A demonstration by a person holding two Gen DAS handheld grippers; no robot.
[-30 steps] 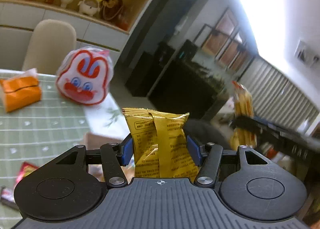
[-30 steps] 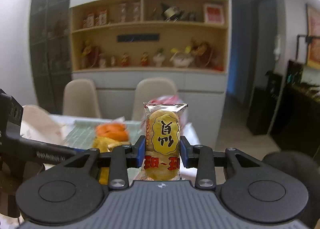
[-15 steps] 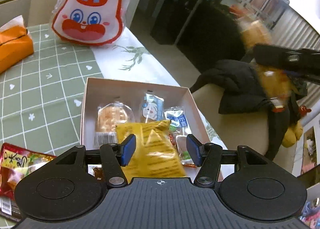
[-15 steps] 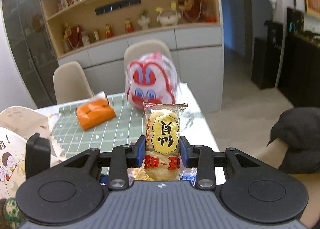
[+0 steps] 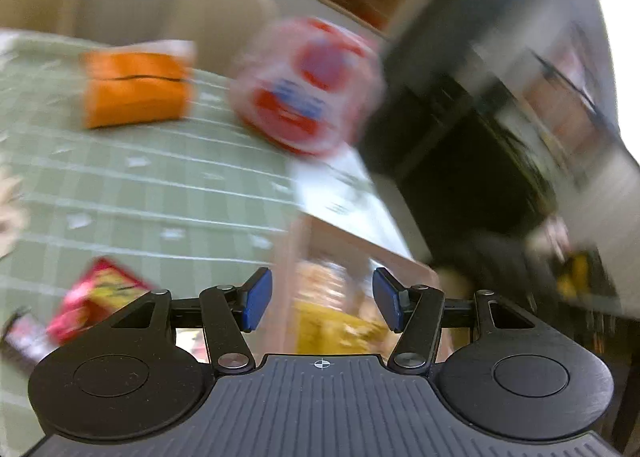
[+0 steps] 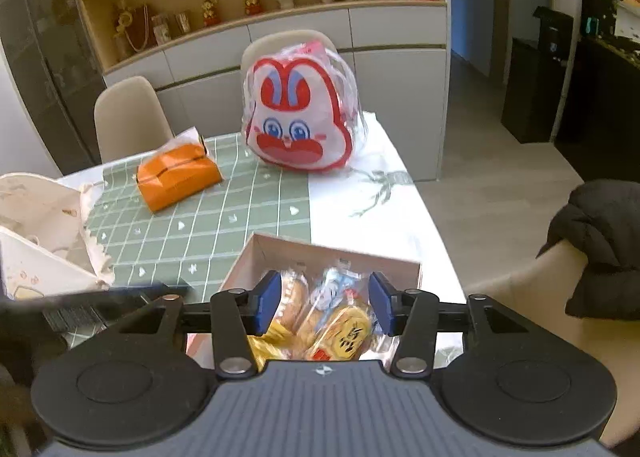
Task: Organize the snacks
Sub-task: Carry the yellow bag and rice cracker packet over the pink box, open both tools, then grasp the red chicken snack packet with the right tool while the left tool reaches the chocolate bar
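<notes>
A cardboard box [image 6: 332,247] stands on the table's near right part and holds several wrapped snacks. My right gripper [image 6: 323,303] is open just above it, and the orange-yellow pastry packet [image 6: 344,339] lies in the box below the pads. A yellow packet [image 6: 270,343] lies beside it. The left wrist view is blurred. My left gripper [image 5: 322,305] is open and empty, with the yellow packet [image 5: 336,331] lying in the box [image 5: 360,245] below. A red snack bag [image 5: 100,303] lies on the table left of the box.
A rabbit-face bag [image 6: 300,117] and an orange tissue pack [image 6: 176,177] stand further back on the green checked cloth [image 6: 192,225]. A white paper bag [image 6: 44,233] is at the left. A chair with a black jacket [image 6: 600,249] is at the right.
Both grippers have opened. The yellow packet and the pastry packet have dropped out of the jaws into the box. The left gripper is swinging away fast.
</notes>
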